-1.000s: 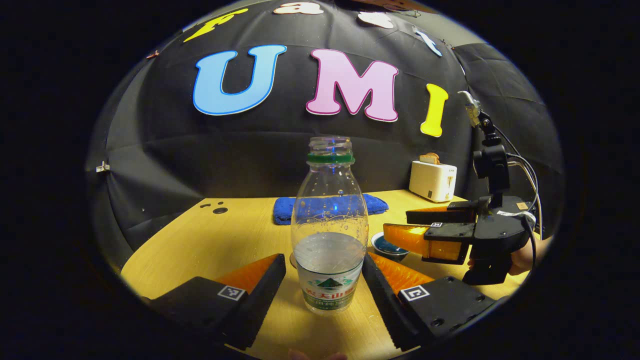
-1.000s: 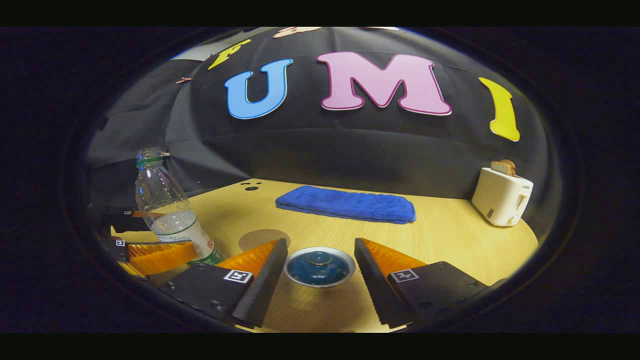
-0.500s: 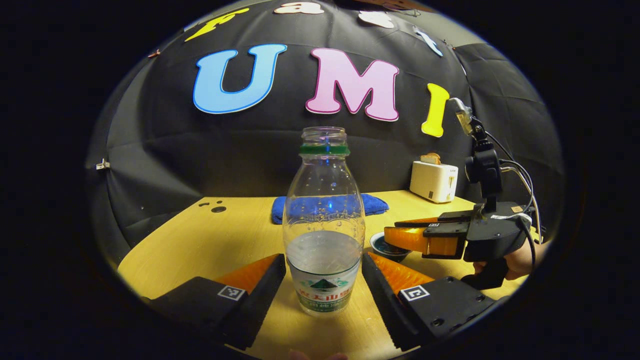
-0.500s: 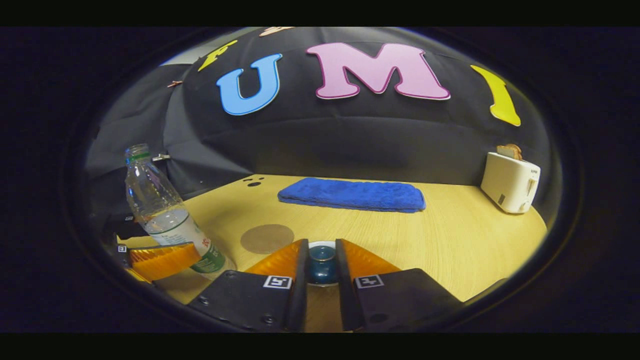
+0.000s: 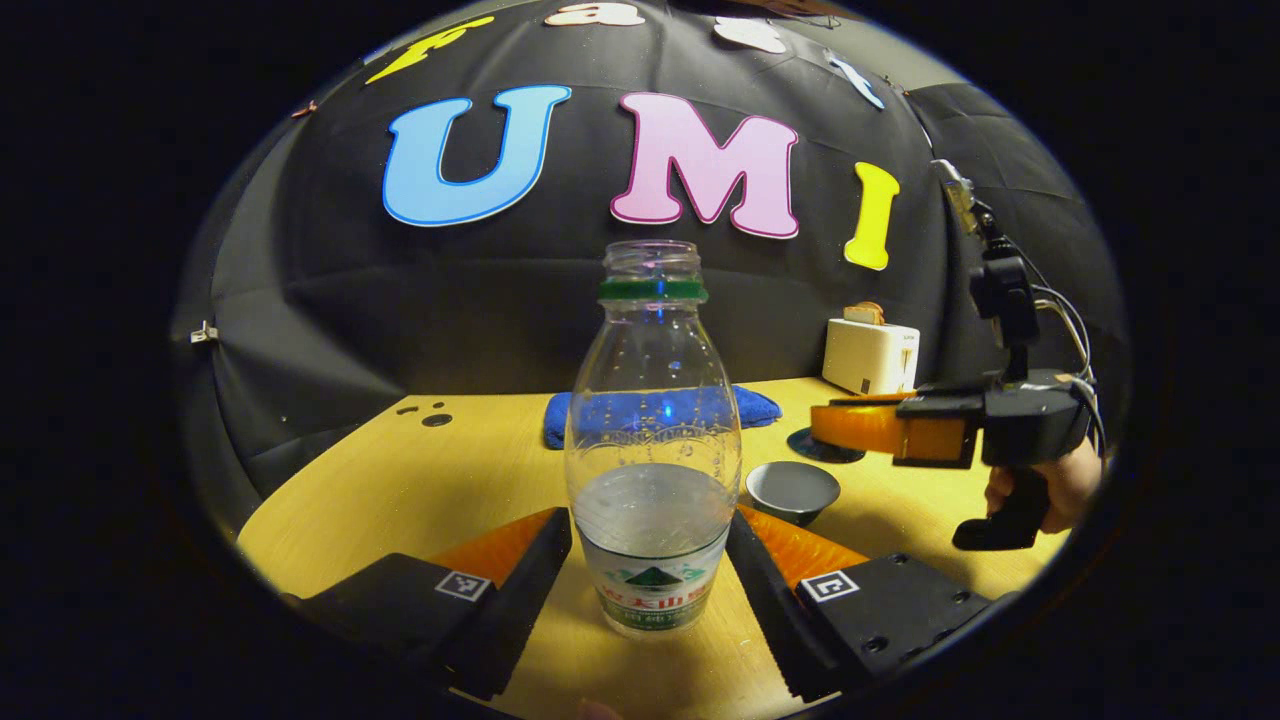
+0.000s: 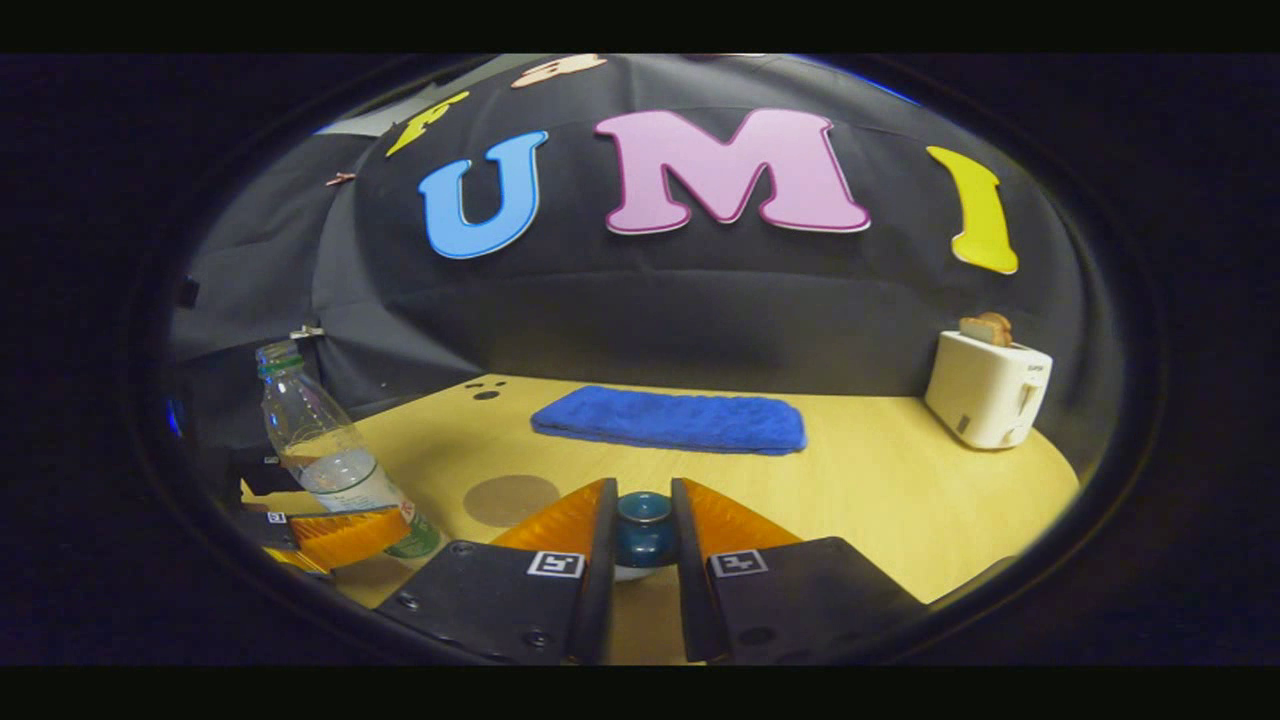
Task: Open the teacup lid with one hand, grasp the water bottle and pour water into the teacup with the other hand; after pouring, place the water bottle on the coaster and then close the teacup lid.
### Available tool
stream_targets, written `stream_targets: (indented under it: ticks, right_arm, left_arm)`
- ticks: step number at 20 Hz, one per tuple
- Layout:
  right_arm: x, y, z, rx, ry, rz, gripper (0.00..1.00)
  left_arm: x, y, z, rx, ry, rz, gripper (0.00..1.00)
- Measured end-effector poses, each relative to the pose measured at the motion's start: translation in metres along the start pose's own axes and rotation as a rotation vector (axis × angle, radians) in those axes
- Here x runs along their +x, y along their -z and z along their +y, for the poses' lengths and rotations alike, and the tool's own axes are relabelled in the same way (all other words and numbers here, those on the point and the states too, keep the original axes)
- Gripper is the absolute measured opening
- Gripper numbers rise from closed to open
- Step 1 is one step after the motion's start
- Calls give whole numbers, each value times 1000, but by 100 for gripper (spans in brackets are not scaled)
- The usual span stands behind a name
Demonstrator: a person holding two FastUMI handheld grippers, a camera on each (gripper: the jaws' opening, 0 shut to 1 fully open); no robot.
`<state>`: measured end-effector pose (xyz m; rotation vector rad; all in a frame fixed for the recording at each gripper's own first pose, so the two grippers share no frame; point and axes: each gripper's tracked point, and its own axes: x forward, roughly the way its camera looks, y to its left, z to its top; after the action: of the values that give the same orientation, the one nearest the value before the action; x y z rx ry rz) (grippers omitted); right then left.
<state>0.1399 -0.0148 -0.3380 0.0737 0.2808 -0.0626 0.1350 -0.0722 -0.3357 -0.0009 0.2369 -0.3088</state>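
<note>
Right gripper (image 6: 641, 535) pinched the round dark-blue lid knob (image 6: 642, 518), its fingers clamped either side; left gripper view showed the open grey teacup (image 5: 792, 490) below-left of it. Left gripper (image 5: 648, 560), fingers spread, flanked the uncapped clear plastic bottle (image 5: 652, 440) standing between them.

Table surface, as I observed it.
I noted a light wooden table (image 6: 880, 500) carrying a blue cloth (image 6: 668, 420) and white toaster (image 6: 985, 390) toward the back, a round coaster (image 6: 510, 499), an uncapped water bottle (image 5: 652, 470) and an open teacup (image 5: 792, 490).
</note>
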Motion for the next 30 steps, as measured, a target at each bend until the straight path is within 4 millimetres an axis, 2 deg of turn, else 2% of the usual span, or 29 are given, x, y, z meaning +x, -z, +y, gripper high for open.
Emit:
stream_targets:
  ticks: [3, 4, 6, 7, 8, 9, 12, 16, 17, 18, 19, 20, 22, 23, 24, 25, 26, 27, 28, 30]
  right_arm:
    - [-16, -3, -31, -22, 61, -3, 31]
    - [-20, -5, -41, -29, 80, -3, 31]
    - [-28, -5, -57, -26, 111, -4, 31]
    - [-32, -5, -63, -23, 126, -6, 31]
    - [-34, -5, -69, -22, 137, -7, 31]
    - [-36, -5, -74, -23, 147, -9, 31]
    - [-44, -5, -86, -30, 168, -12, 31]
    - [-57, -6, -102, -22, 192, -27, 31]
    - [-60, -6, -107, -21, 199, -30, 26]
    - [-63, -4, -110, -18, 205, -31, 31]
    - [-67, -2, -113, -15, 210, -31, 31]
    - [-68, -1, -117, -14, 215, -32, 36]
    - [-73, 1, -123, -14, 225, -37, 36]
    - [-75, 2, -125, -15, 230, -37, 31]
    - [-76, 3, -127, -13, 233, -38, 36]
    - [-79, 3, -130, -11, 238, -39, 31]
    - [-80, 3, -132, -5, 240, -41, 36]
    - [-81, 3, -134, 2, 242, -46, 31]
    - [-82, 2, -135, 4, 244, -50, 36]
    - [-84, 3, -138, -5, 249, -50, 31]
  left_arm:
    - [6, 2, 0, 4, 0, 2, 97]
    - [6, -1, 0, 13, -2, 4, 79]
    - [8, -2, 2, 66, -20, 29, 77]
    - [9, -3, 6, 111, -37, 42, 80]
    - [11, -5, 10, 162, -53, 55, 75]
    - [11, -8, 14, 218, -68, 66, 74]
    - [18, -18, 30, 430, -123, 131, 74]
    - [31, -19, 49, 732, -189, 221, 73]
    - [37, -23, 48, 818, -193, 216, 73]
    - [42, -27, 46, 903, -191, 213, 73]
    - [45, -30, 43, 974, -183, 205, 73]
    - [49, -29, 39, 1024, -169, 203, 72]
    - [58, -26, 33, 1077, -147, 222, 73]
    - [60, -25, 32, 1101, -144, 238, 73]
    - [64, -23, 32, 1132, -146, 257, 73]
    - [68, -21, 33, 1160, -147, 264, 73]
    - [71, -21, 33, 1187, -153, 272, 73]
    - [74, -21, 37, 1217, -166, 279, 73]
    - [78, -22, 40, 1250, -182, 287, 73]
    - [82, -25, 45, 1311, -205, 294, 73]
